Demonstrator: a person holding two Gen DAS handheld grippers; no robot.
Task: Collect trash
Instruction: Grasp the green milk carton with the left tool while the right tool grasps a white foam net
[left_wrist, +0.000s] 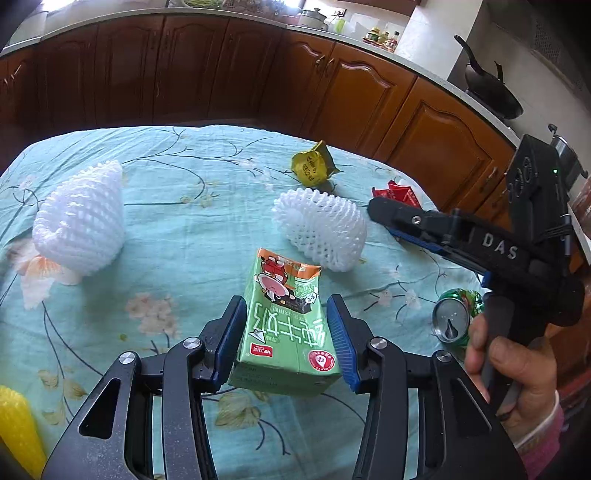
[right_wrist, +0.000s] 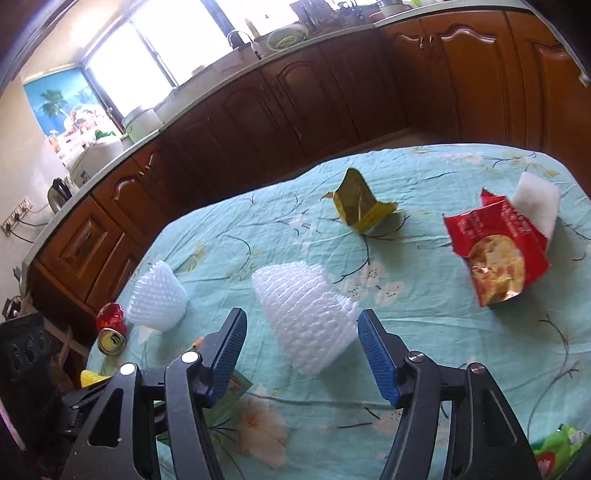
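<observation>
Seen along the left gripper (left_wrist: 286, 332), a green milk carton (left_wrist: 284, 325) sits clamped between its two blue pads, lifted off the floral tablecloth (left_wrist: 177, 229) and tilted away from the camera. To the carton's left lies a white foam fruit net (left_wrist: 79, 221); a second foam net (left_wrist: 321, 229) rests just beyond the carton to the right, with a crumpled yellow wrapper (left_wrist: 312, 168) farther back. At the right edge a crushed green can (left_wrist: 456, 317) lies beside a hand (left_wrist: 517, 373) gripping the handle of the right gripper (left_wrist: 380, 212).

From the right gripper's own view (right_wrist: 303, 350), its jaws stand wide apart and hold nothing: the foam net (right_wrist: 306, 317) lies on the cloth between the blue pads, clear of both. A smaller foam net (right_wrist: 157, 299) and a crushed red can (right_wrist: 110, 328) lie to the left near the table's edge, the yellow wrapper (right_wrist: 360, 203) stands beyond, and a torn red snack bag (right_wrist: 495, 247) lies to the right.
</observation>
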